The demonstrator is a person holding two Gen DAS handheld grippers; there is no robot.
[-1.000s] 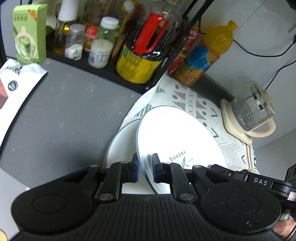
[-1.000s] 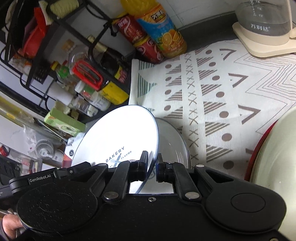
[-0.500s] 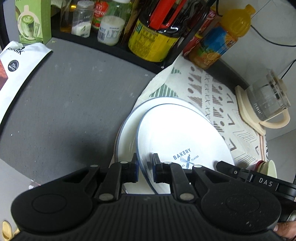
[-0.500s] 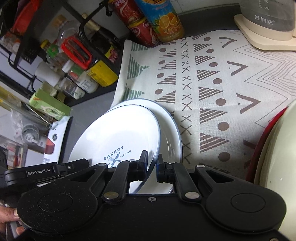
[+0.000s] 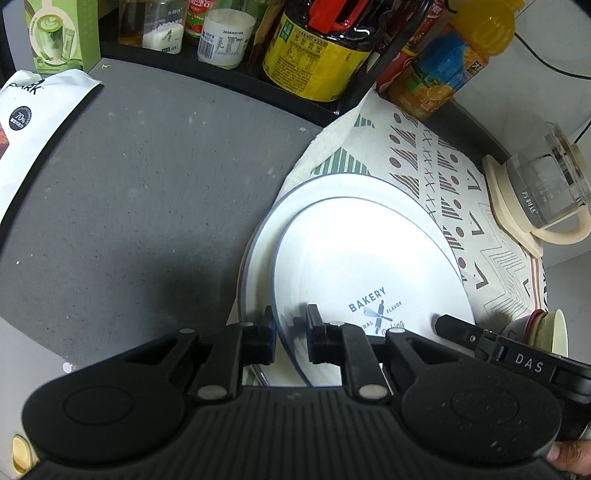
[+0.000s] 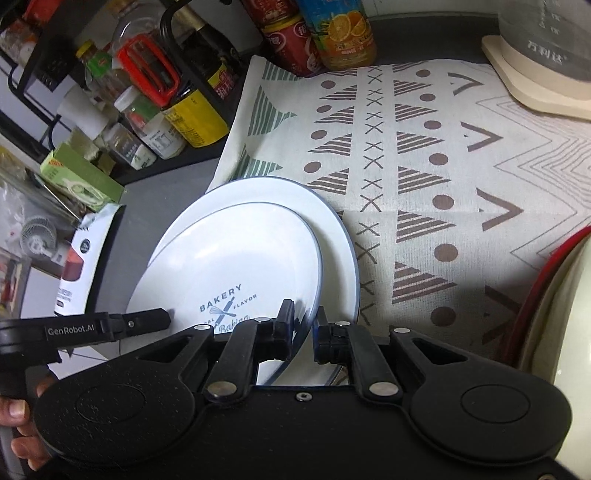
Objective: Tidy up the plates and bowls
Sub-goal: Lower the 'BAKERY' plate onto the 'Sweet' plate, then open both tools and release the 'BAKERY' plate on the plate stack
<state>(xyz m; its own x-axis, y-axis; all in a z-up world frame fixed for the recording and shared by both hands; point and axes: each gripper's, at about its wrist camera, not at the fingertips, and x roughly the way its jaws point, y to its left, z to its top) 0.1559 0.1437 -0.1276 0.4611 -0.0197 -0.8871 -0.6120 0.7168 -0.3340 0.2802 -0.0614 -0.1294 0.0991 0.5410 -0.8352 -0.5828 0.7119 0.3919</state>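
Note:
A small white plate printed BAKERY lies almost flat on a larger blue-rimmed white plate, which rests at the left edge of a patterned cloth. My left gripper is shut on the small plate's near left rim. In the right wrist view my right gripper is shut on the same small plate at its near right rim, above the larger plate. Stacked red and cream bowls stand to the right; the cream bowl fills the right wrist view's edge.
A glass kettle on a cream base stands at the cloth's far right. A black rack with bottles and jars lines the back, an orange juice bottle beside it. A white pouch and green box sit at the left.
The small plate, steeply tilted a second ago, has come down with both grippers and now lies nearly flat on the larger plate. Both grips stay on its rim.

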